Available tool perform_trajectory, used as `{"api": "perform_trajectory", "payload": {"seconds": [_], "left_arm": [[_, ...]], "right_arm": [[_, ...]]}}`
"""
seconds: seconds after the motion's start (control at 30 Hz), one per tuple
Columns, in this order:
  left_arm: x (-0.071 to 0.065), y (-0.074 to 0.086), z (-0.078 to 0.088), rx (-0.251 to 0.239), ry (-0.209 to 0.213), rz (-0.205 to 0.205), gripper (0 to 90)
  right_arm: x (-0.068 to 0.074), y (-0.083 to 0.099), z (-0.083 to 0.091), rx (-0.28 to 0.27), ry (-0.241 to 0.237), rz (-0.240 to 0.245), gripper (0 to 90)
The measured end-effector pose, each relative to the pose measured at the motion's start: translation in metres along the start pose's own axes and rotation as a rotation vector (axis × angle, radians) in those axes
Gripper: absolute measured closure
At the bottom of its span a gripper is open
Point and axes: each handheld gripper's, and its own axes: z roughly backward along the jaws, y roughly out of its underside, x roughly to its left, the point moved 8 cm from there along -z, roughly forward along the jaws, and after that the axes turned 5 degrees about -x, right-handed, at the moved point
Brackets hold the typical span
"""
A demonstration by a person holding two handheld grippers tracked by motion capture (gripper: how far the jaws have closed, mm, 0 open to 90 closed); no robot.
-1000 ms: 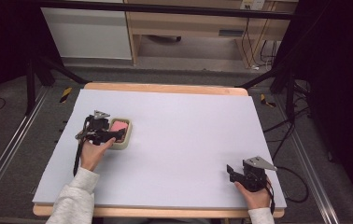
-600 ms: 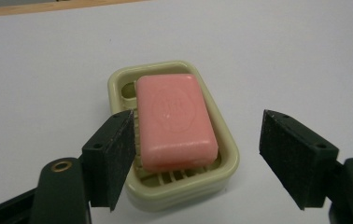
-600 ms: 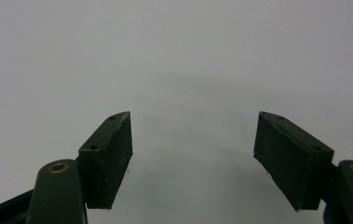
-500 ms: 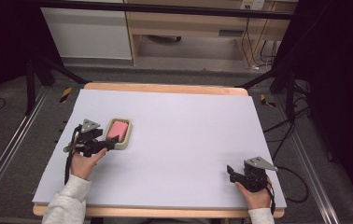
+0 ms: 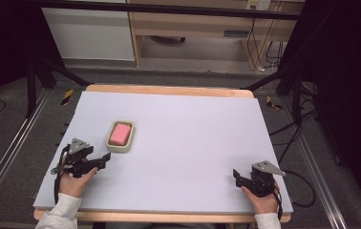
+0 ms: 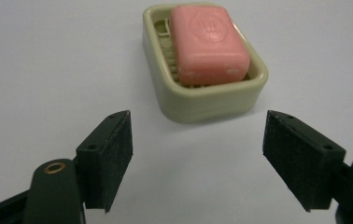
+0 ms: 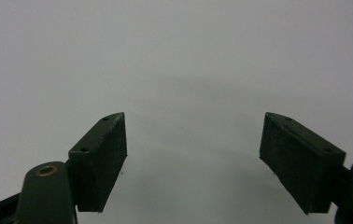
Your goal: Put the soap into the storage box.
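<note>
The left black two-jaw gripper (image 5: 103,157), held in a person's hand near the table's front left corner, has its jaws wide apart with nothing between them, having just been opening; a pink bar of soap (image 5: 121,134) lies in a pale green rectangular soap dish (image 5: 120,147) just beyond its tips. The right black gripper (image 5: 236,174) rests open and empty at the front right. Both sit on a pale lilac tabletop (image 5: 193,138) with a wooden edge, above grey floor, cables and a wooden shelf unit (image 5: 193,28).
</note>
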Motion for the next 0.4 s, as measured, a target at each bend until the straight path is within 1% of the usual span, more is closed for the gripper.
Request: {"api": "perform_trajectory", "payload": {"seconds": [0.07,0.2,0.27,0.33,0.4], "left_arm": [[0.001,0.005,0.003,0.007,0.004,0.000,23.7],[0.004,0.014,0.007,0.021,-0.006,-0.005,23.0],[0.005,0.016,0.008,0.025,-0.007,0.002,22.7],[0.008,0.018,0.009,0.029,-0.016,-0.008,22.4],[0.011,0.021,0.012,0.030,-0.025,-0.001,22.1]], "right_arm": [[-0.002,0.001,0.000,-0.001,0.005,0.001,22.2],[-0.003,0.001,0.000,0.000,0.010,-0.002,21.2],[-0.003,0.001,0.001,0.000,0.011,-0.003,20.9],[-0.004,0.002,0.001,0.001,0.013,-0.002,20.7],[-0.004,0.002,0.001,0.002,0.013,-0.007,20.5]]}}
